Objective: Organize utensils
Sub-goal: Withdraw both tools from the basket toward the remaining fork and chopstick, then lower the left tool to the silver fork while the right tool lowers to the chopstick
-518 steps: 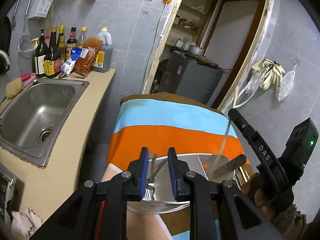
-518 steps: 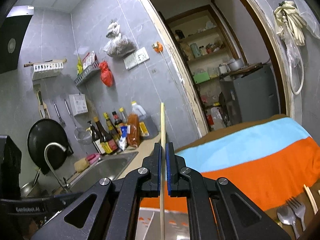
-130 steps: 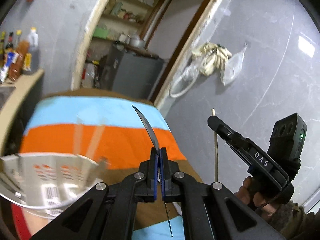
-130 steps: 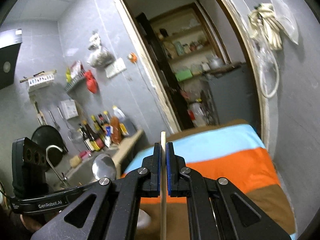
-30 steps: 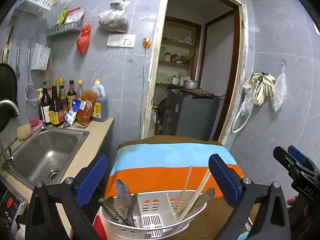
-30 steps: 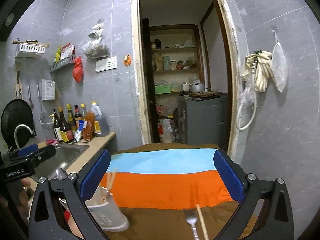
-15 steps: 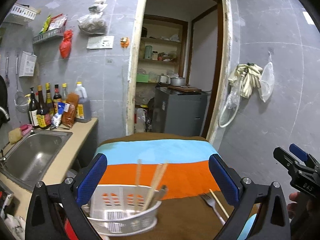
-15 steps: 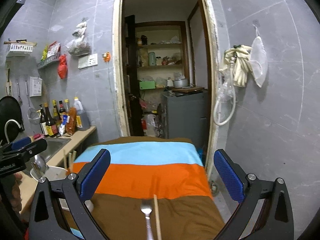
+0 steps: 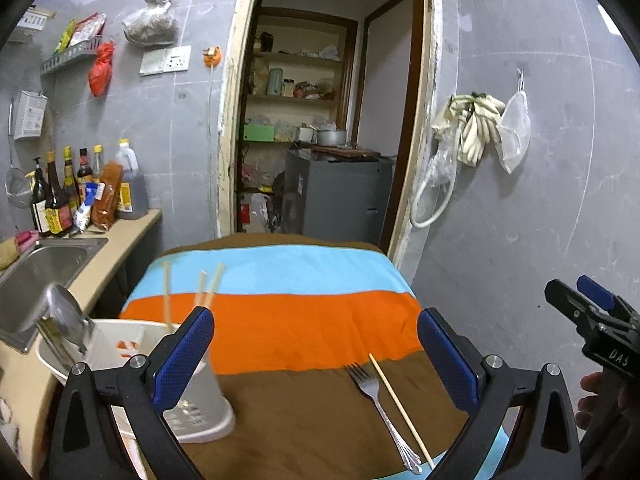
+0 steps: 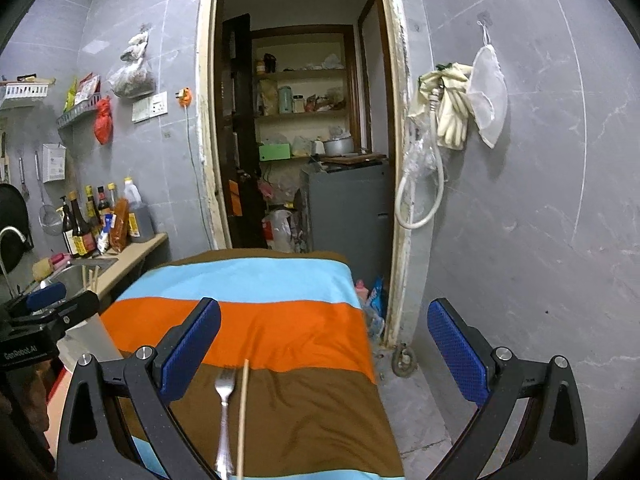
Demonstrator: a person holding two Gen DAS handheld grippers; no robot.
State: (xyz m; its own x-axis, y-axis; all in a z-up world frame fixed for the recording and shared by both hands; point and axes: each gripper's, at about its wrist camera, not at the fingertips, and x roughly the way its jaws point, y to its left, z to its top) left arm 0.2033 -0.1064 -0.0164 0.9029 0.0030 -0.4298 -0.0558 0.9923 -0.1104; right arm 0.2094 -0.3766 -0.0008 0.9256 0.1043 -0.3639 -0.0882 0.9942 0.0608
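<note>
Both my grippers are spread wide and carry nothing: the left gripper [image 9: 314, 354] hangs over the brown stripe of the cloth [image 9: 280, 320], the right gripper [image 10: 324, 344] over the same table nearer its right edge; nearest to me, on that brown stripe, lie the last two loose pieces, a fork [image 10: 223, 412] and a chopstick [image 10: 242, 412], side by side and almost touching, handles toward me; in the left view the fork [image 9: 378, 404] sits just left of the chopstick [image 9: 400, 408], both between my left jaws but below them; further left stands the white caddy [image 9: 132, 344], already holding a spoon [image 9: 60, 312] in one compartment and chopsticks [image 9: 200, 288] in another, so I judge the sorting nearly done; beyond the table, the sink [image 9: 36, 264], bottles [image 9: 60, 200] and doorway [image 9: 320, 120] play no part

For the pick I would take one piece at a time; the two lie so close that closing on both is the risk, so I would come down on the chopstick with the right jaws straddling it crosswise, near its middle, and keep the fork outside the left pad; the stick is thin and flat on soft cloth, so the tips should press slightly into the fabric before closing; then it goes with the other chopsticks, the fork with the metal pieces
</note>
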